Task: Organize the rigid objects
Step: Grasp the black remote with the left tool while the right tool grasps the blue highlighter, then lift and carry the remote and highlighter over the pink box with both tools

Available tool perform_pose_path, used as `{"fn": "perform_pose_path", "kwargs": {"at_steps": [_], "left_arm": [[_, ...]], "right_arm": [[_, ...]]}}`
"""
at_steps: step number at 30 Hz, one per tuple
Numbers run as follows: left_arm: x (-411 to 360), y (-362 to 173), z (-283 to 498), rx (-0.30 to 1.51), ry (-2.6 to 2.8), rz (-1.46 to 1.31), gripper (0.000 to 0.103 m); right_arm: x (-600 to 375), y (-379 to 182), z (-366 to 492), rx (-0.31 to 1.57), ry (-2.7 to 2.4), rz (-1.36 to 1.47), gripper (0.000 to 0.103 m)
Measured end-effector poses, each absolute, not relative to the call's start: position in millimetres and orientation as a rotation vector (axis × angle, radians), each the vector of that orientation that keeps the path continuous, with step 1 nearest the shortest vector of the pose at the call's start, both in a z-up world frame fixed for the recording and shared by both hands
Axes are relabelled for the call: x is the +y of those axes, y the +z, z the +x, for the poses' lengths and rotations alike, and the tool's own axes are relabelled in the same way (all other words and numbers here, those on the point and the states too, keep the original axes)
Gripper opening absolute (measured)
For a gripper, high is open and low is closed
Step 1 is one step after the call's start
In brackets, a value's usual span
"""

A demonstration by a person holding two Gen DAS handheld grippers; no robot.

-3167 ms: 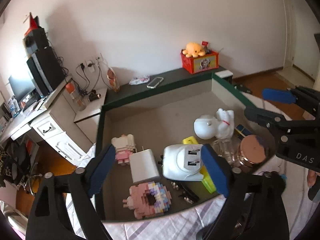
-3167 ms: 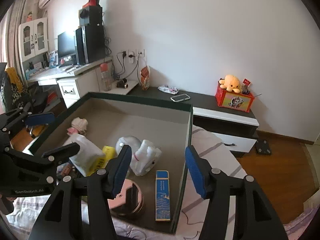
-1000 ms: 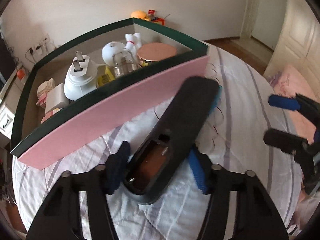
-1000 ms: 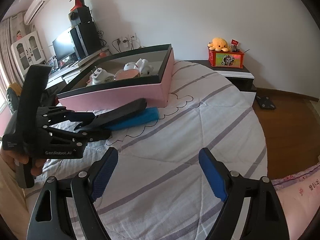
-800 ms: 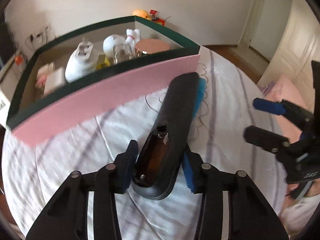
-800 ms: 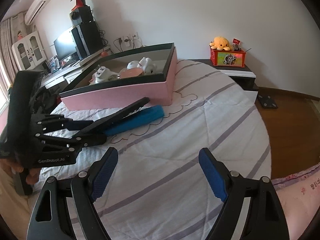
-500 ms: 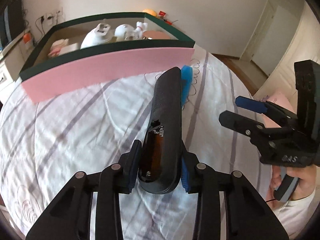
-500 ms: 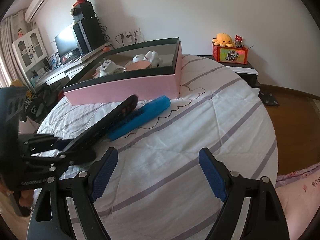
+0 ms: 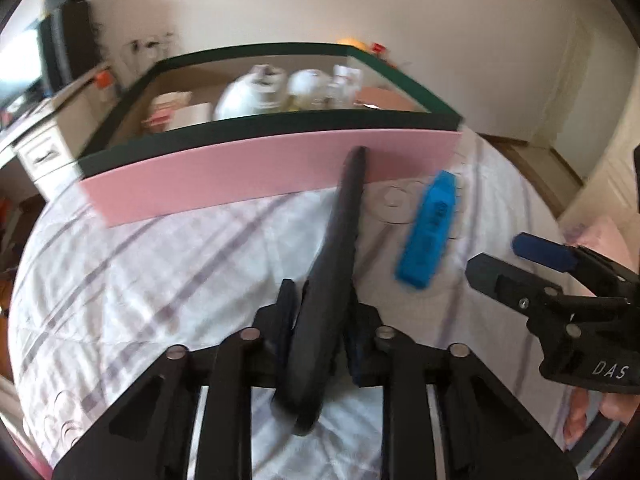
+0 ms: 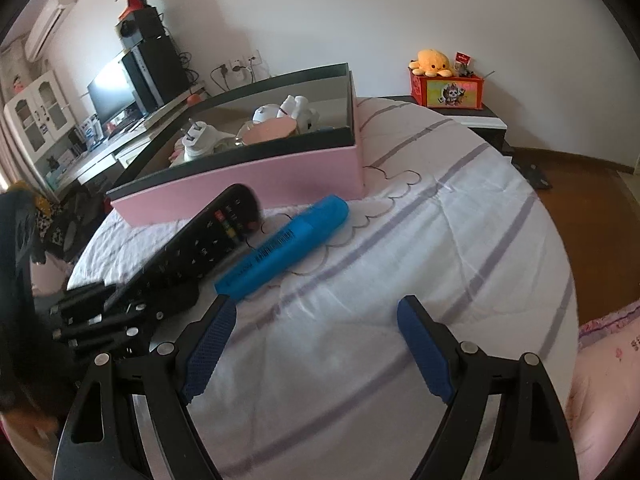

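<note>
My left gripper is shut on a black remote control, held edge-on above the bed; it also shows in the right wrist view, buttons up. A blue highlighter lies on the white striped bedcover, right of the remote, also in the right wrist view. A pink box with a dark green rim stands behind, holding several items: a white plug adapter, a white figurine, a copper lid. My right gripper is open and empty, just short of the highlighter; it shows in the left wrist view.
The bedcover slopes off to a wooden floor on the right. A red box with an orange plush sits on a low cabinet behind. A desk with monitor and speakers stands at the left.
My left gripper has turned the remote from flat to edge-on and pulled back, uncovering the highlighter. My right gripper has moved in closer to the highlighter.
</note>
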State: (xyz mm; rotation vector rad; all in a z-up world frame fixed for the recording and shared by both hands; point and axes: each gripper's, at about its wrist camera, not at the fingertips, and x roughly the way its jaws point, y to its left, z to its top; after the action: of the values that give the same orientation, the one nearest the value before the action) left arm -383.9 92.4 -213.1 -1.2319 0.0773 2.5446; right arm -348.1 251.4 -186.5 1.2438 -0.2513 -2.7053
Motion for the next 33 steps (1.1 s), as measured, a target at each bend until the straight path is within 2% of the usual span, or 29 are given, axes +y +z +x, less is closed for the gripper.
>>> {"fn": "perform_pose_path", "kwargs": {"at_steps": [8,14,15,16,18,19,20,22,24,25,26,28,30,31,33], "left_arm": [[52,-211,-366,0.039,2.705,-1.266,0.021],[49,-214,-365,0.054,2.711,-1.271,0.022],[50,-214,-367,0.059,2.709,-1.273,0.022],[51,-214,-367,0.061,2.708,-1.272,0.022],[52,-214,-367,0.08,2.698,-1.271,0.022],[51,-214,-367,0.079,2.693,-1.271,0.022],[51,-214,-367,0.083,2.687,-1.272,0.023],[53,-214,-368,0.106,2.678,-1.271,0.027],[56,-214,-371,0.118,2.656,-1.267,0.039],[59,-215,-372,0.132,2.642,-1.264,0.05],[63,-215,-373,0.158,2.64,-1.26,0.056],[70,-216,-375,0.207,2.644,-1.256,0.055],[73,-214,-377,0.193,2.621,-1.236,0.041],[73,-214,-378,0.191,2.617,-1.234,0.038],[75,-214,-378,0.214,2.618,-1.232,0.037]], "right_arm": [[220,-191,-368,-0.272,-2.741,1.311,0.084],[204,-195,-388,-0.134,-2.821,1.352,0.083],[201,-196,-388,-0.08,-2.81,1.342,0.07],[200,-197,-388,-0.02,-2.817,1.362,0.062],[205,-194,-382,0.009,-2.798,1.331,0.038],[210,-194,-379,0.005,-2.768,1.323,0.033],[214,-194,-375,0.01,-2.754,1.318,0.023],[222,-194,-363,0.024,-2.713,1.304,0.023],[230,-193,-346,0.036,-2.687,1.287,0.023],[233,-193,-341,0.039,-2.683,1.283,0.023],[237,-194,-335,0.015,-2.683,1.27,0.023],[238,-195,-329,-0.005,-2.677,1.256,0.023],[238,-195,-332,-0.022,-2.679,1.256,0.023],[237,-195,-333,-0.009,-2.676,1.263,0.024],[230,-196,-337,0.039,-2.684,1.259,0.024]]}}
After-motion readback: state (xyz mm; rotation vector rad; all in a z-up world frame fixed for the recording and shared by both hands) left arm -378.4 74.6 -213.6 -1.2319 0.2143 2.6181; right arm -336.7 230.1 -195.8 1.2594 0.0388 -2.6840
